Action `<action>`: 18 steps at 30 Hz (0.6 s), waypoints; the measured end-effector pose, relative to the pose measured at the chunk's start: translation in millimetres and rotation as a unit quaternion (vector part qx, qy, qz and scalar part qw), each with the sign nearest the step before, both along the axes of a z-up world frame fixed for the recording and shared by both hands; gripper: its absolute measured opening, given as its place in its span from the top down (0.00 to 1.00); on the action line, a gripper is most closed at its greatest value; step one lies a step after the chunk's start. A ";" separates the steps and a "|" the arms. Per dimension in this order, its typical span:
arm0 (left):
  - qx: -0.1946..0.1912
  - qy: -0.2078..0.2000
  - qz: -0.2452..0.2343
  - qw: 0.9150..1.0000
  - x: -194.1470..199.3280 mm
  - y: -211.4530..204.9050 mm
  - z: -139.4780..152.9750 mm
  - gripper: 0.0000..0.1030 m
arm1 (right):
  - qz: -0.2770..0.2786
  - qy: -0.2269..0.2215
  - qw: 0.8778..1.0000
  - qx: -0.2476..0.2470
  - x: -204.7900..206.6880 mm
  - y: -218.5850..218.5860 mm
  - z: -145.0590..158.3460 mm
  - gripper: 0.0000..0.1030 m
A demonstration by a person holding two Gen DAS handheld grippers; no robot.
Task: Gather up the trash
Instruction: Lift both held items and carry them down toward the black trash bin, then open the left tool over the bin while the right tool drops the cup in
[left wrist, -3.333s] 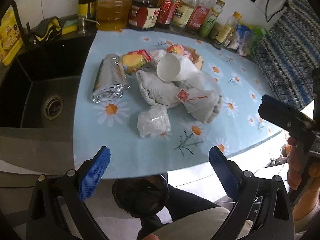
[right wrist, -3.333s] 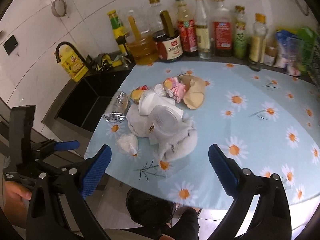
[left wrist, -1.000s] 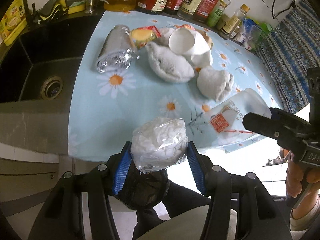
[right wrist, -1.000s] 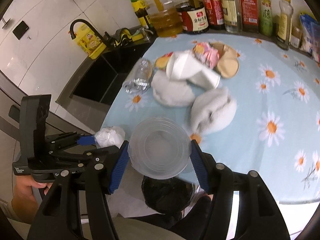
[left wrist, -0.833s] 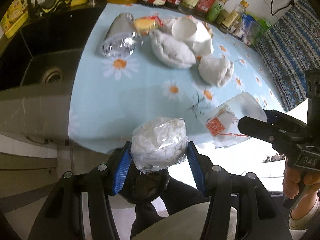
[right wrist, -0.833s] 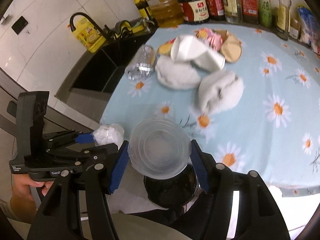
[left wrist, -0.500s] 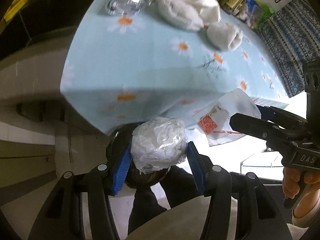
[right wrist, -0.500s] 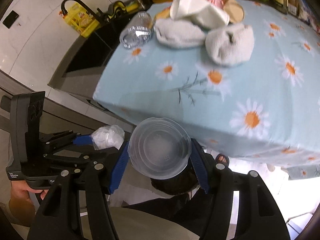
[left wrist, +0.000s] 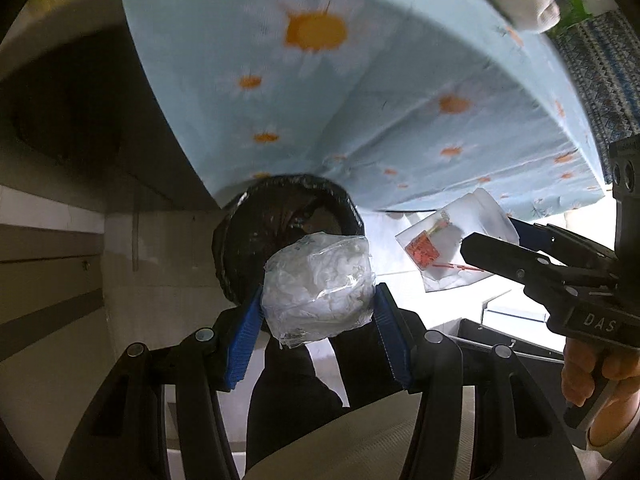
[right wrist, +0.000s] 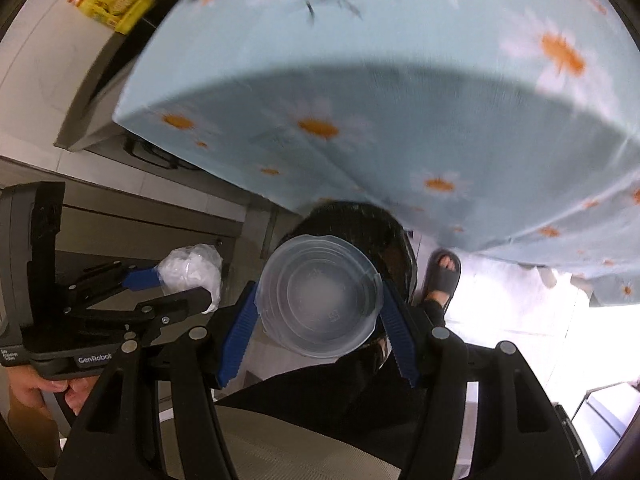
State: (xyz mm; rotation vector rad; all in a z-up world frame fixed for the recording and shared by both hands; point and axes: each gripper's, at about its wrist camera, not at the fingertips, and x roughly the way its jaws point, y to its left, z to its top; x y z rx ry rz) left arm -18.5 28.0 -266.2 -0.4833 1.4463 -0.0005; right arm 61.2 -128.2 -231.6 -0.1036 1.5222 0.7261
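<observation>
From the left wrist, the left gripper [left wrist: 318,320] has its jaws pinching a wad of white tissue in clear plastic [left wrist: 318,290] just above the black-lined trash bin [left wrist: 280,216], below the desk's daisy cloth [left wrist: 360,100]. From the right wrist, the right gripper [right wrist: 318,322] has its jaws clamped on a clear plastic cup [right wrist: 320,296] over the same bin [right wrist: 394,248].

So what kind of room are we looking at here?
Probably a home kitchen: a table under a daisy-print tablecloth, a bin lined with a black bag below its edge, and a yellow packet on the counter beyond.
</observation>
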 end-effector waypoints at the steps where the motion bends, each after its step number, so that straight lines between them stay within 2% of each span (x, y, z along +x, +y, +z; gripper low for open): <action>1: -0.002 0.005 0.000 1.000 -1.0 0.1 -4.8 0.48 | -0.001 0.003 1.000 -0.001 0.5 1.2 -3.1 0.41; 7: -0.012 0.028 0.002 1.000 -6.0 1.4 -28.2 0.48 | -0.009 0.022 1.000 -0.009 -1.2 4.7 -22.4 0.41; 11: -0.021 0.033 0.006 0.999 -8.3 2.3 -33.9 0.48 | -0.021 0.035 0.999 -0.010 0.1 4.5 -29.8 0.39; 12: -0.023 0.039 0.005 0.999 -7.7 2.3 -36.0 0.46 | -0.027 0.038 0.999 -0.010 2.2 4.7 -30.6 0.35; 13: -0.025 0.042 0.006 0.999 -7.9 2.3 -37.0 0.43 | -0.030 0.040 0.999 -0.011 3.6 4.8 -31.6 0.25; 14: -0.024 0.042 0.012 0.999 -8.6 3.9 -37.9 0.35 | -0.033 0.040 0.999 -0.009 5.5 3.9 -31.0 0.23; 15: -0.025 0.041 0.017 0.999 -9.5 5.6 -39.2 0.32 | -0.036 0.040 0.999 -0.008 6.6 3.8 -30.6 0.22; 18: -0.026 0.054 0.021 0.998 -9.5 7.8 -43.9 0.32 | -0.040 0.045 0.998 -0.005 9.9 2.0 -30.9 0.22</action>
